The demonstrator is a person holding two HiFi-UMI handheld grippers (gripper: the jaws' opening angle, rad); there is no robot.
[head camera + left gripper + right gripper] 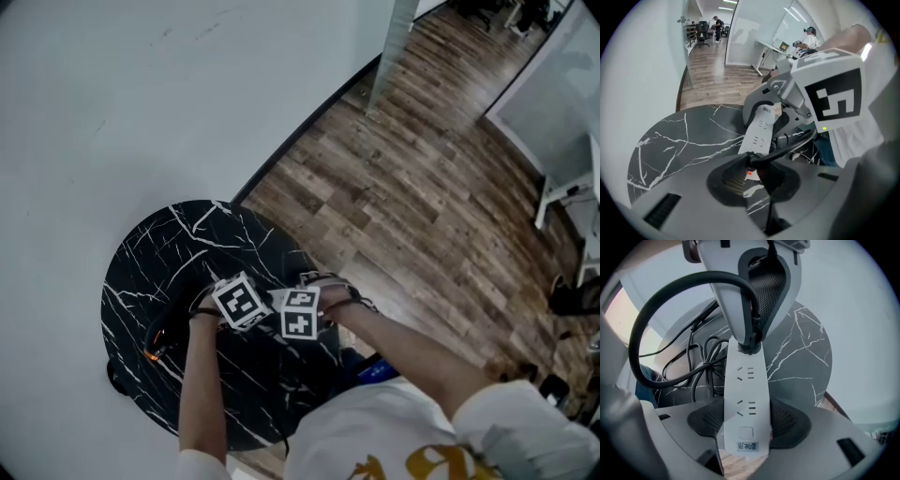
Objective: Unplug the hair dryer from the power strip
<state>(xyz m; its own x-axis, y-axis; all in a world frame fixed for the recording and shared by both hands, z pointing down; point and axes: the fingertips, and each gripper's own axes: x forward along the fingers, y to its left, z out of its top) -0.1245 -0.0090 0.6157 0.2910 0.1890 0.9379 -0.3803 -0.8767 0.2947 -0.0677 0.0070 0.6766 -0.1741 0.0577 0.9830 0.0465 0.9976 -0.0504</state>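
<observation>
Plug (pixel 749 344) of the hair dryer sits between the left gripper's (pixel 753 169) jaws, which are closed on it. It looks seated in the power strip's (pixel 746 404) socket farthest from the right gripper (pixel 747 422), whose jaws are clamped across the strip's switch end. The black cable (pixel 670 291) loops away beside the left jaws, above the marble table (pixel 806 348). The pull probably goes best with the strip held rigid and the plug drawn straight along its prongs, without rocking and with the cable left slack.
</observation>
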